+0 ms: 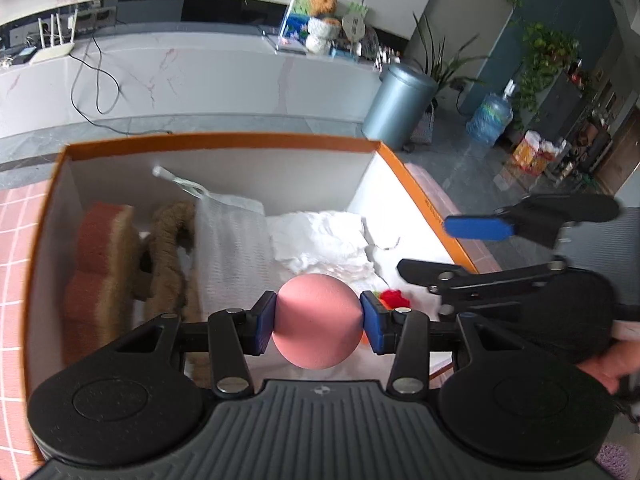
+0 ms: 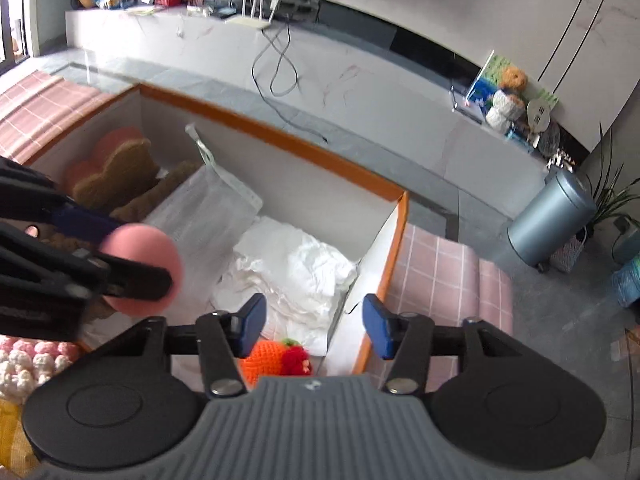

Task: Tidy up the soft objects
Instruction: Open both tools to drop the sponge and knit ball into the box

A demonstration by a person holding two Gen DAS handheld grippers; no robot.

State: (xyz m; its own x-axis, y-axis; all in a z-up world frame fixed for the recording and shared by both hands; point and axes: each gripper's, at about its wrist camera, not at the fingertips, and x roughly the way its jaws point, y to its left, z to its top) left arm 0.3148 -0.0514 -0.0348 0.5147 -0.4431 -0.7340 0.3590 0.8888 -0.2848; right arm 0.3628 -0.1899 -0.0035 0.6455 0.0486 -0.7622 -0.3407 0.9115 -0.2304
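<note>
While left hand-held gripper (image 1: 318,326) pinches pink foam ball (image 1: 318,320) between blue pads, ball hangs over near end of orange-rimmed box (image 1: 224,141), above white mesh bag (image 1: 232,240). Right hand-held gripper (image 2: 314,326) stands half open, empty, over crocheted orange toy (image 2: 276,356) in near right corner. Judgement: lower ball into free gap beside crumpled white cloth (image 1: 328,240) before release; foam likely rolls or bounces, so let go low. Keep clear of right fingers nearby. Sponges (image 1: 100,264) and brown plush (image 1: 168,256) fill left side.

A home living room: marble media bench (image 1: 200,76), houseplants (image 1: 548,56), plush toys (image 1: 322,24).
</note>
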